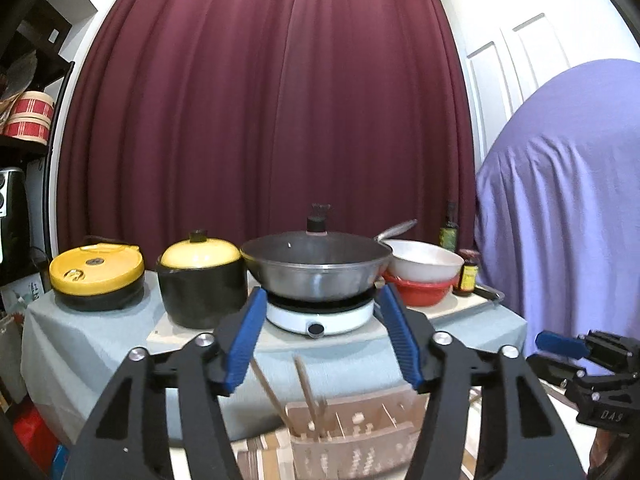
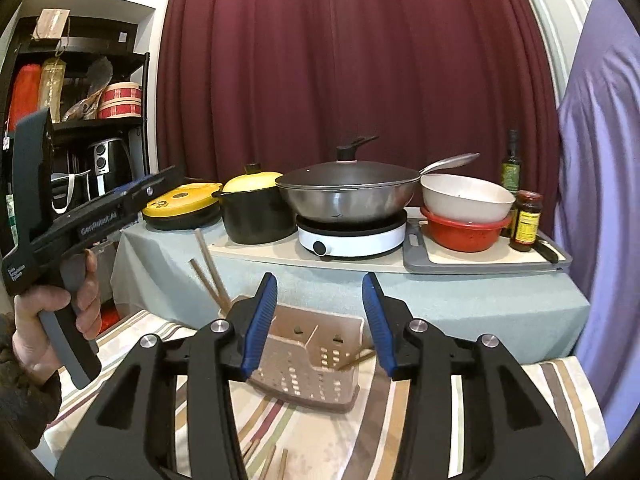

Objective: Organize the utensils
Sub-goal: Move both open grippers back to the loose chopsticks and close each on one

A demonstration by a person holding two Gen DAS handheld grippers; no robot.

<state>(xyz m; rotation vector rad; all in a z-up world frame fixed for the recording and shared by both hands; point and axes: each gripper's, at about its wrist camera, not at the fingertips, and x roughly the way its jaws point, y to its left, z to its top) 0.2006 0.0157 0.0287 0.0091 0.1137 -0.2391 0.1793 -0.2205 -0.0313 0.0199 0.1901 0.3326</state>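
Note:
A tan perforated utensil holder (image 2: 312, 364) stands on a striped cloth (image 2: 328, 436); it also shows low in the left wrist view (image 1: 352, 436). Wooden chopsticks (image 2: 208, 272) lean out of its left end, also seen in the left wrist view (image 1: 280, 396). One more stick (image 2: 356, 360) lies inside its right compartment. Loose chopsticks (image 2: 272, 460) lie on the cloth in front. My left gripper (image 1: 322, 328) is open and empty above the holder. My right gripper (image 2: 320, 316) is open and empty, just above the holder's near side.
Behind stands a table with a grey cloth (image 2: 440, 300) carrying a wok on a white cooker (image 2: 348, 200), a black pot with yellow lid (image 2: 256, 208), stacked bowls (image 2: 464, 216), bottles (image 2: 528, 220) and a cutting board (image 2: 480, 260). A shelf (image 2: 80, 120) stands left.

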